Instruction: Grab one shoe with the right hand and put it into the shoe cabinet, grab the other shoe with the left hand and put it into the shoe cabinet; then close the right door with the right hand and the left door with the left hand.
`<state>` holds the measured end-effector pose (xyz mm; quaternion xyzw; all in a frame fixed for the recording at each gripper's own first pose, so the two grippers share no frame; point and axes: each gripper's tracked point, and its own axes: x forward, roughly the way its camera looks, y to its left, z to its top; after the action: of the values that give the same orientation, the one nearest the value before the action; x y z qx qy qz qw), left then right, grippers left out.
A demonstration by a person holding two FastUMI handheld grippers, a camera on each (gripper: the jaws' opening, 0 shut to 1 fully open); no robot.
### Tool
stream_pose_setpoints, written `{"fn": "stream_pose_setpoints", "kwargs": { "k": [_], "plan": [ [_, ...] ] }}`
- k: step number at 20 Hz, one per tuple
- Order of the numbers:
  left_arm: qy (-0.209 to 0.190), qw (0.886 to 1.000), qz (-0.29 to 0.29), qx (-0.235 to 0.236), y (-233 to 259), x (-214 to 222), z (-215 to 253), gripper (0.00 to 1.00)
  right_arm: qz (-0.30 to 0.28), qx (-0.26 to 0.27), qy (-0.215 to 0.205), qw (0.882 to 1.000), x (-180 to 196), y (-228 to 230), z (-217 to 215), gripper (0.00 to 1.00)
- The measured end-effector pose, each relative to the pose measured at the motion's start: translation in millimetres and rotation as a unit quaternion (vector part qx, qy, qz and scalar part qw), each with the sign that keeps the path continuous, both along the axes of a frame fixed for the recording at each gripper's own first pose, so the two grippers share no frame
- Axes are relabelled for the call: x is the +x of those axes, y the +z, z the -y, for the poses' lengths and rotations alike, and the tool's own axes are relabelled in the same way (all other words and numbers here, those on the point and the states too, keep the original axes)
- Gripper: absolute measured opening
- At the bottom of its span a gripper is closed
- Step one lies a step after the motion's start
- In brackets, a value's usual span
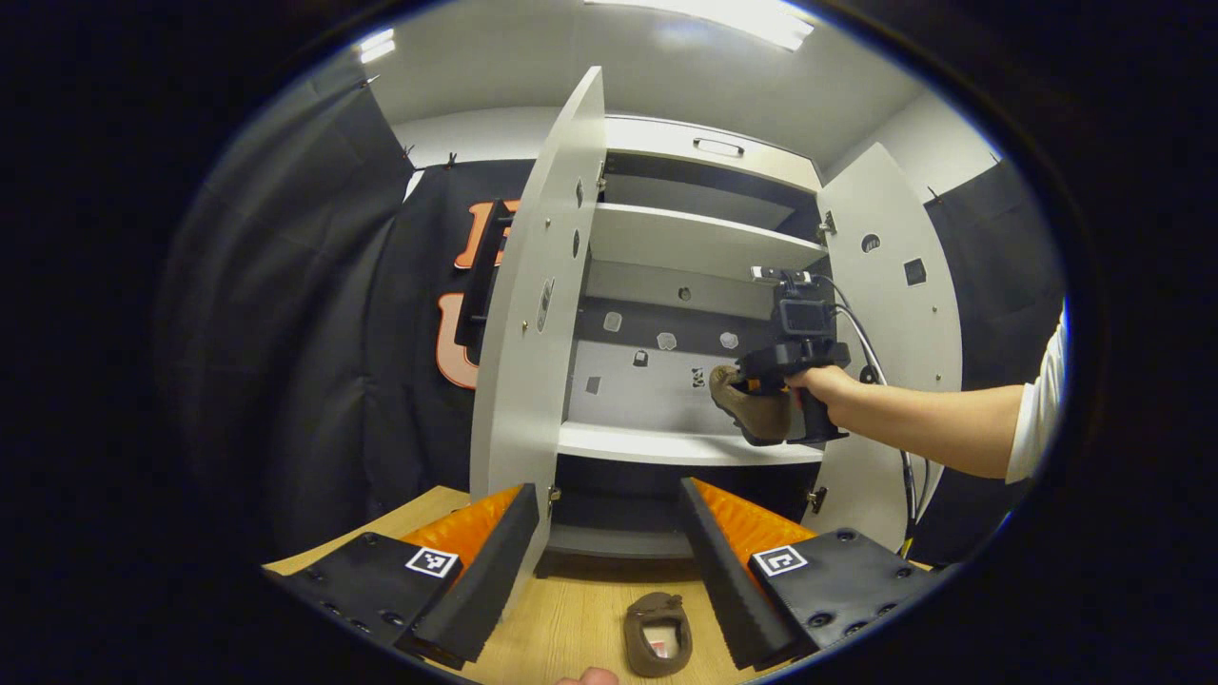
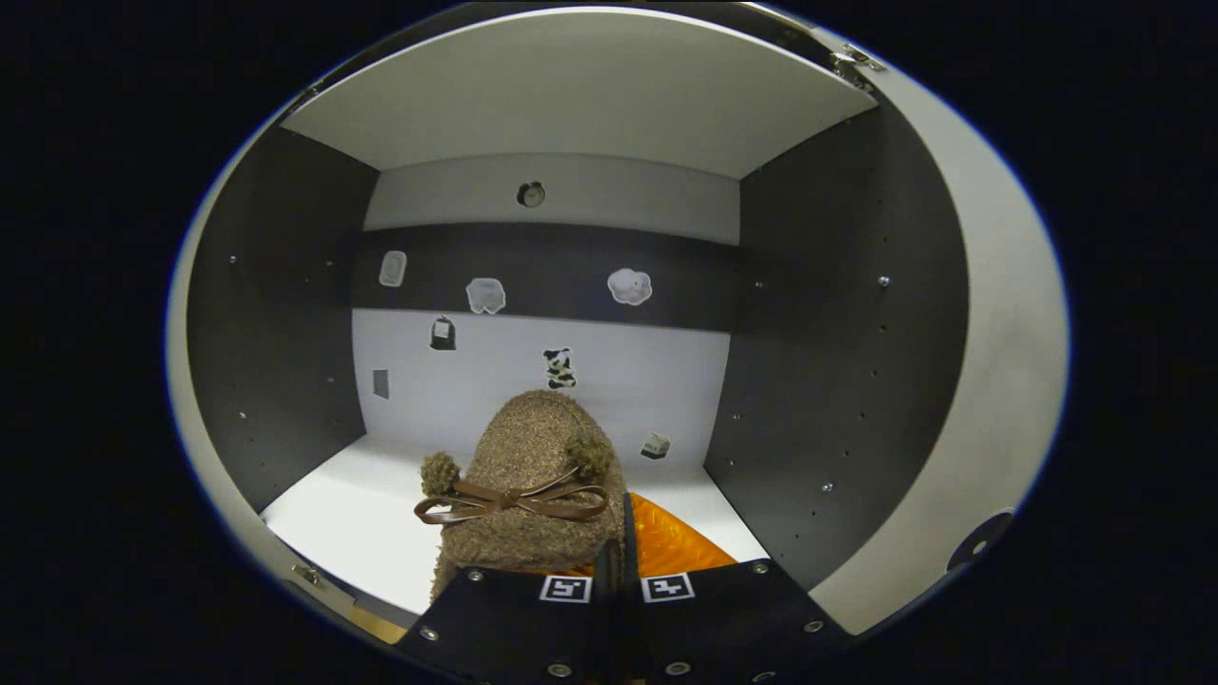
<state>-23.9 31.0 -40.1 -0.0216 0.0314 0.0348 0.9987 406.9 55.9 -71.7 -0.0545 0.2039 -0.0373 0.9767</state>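
A brown fuzzy shoe (image 2: 533, 466) with a thin bow hangs toe-first just above the cabinet's white middle shelf (image 2: 352, 514). My right gripper (image 2: 623, 538) is shut on its heel rim. In the left gripper view the same shoe (image 1: 756, 404) and right gripper (image 1: 790, 366), held by a hand, sit at the right side of the middle shelf (image 1: 657, 442). The second brown shoe (image 1: 657, 633) lies on the wooden surface (image 1: 561, 623) in front of the cabinet, opening up. My left gripper (image 1: 609, 561) stands open just above and behind it, with nothing between its fingers.
Both cabinet doors stand wide open: the left door (image 1: 533, 323) and the right door (image 1: 894, 314). An upper shelf (image 1: 695, 243) and a dark lower compartment (image 1: 618, 490) flank the middle shelf. A bare forearm (image 1: 933, 419) reaches in from the right.
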Motion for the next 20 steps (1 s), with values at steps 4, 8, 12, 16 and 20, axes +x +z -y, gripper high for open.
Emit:
{"fn": "stream_pose_setpoints", "kwargs": {
  "k": [4, 8, 12, 16, 20],
  "plan": [
    [0.017, 1.0, 0.008, 0.015, 2.1, -0.6, -11.8, 0.96, -0.065, -0.002, -0.015, 0.998, 20.2, -43.8, 13.9, 0.05],
    [0.021, 1.0, 0.003, 0.01, -2.1, -1.3, -14.3, 0.94, -0.127, 0.036, -0.046, 0.99, 21.9, -78.5, 30.3, 0.09],
    [0.02, 1.0, -0.002, 0.009, -6.2, -1.4, -13.5, 0.96, -0.137, 0.074, -0.056, 0.986, 24.5, -83.8, 34.7, 0.15],
    [0.021, 1.0, -0.003, 0.006, -7.6, -3.3, -15.1, 0.96, -0.141, 0.069, -0.047, 0.986, 17.3, -80.2, 37.7, 0.25],
    [0.025, 1.0, -0.003, 0.006, -8.0, -3.6, -17.6, 0.96, -0.133, 0.069, -0.033, 0.988, 5.2, -65.5, 40.1, 0.52]
  ]
}}
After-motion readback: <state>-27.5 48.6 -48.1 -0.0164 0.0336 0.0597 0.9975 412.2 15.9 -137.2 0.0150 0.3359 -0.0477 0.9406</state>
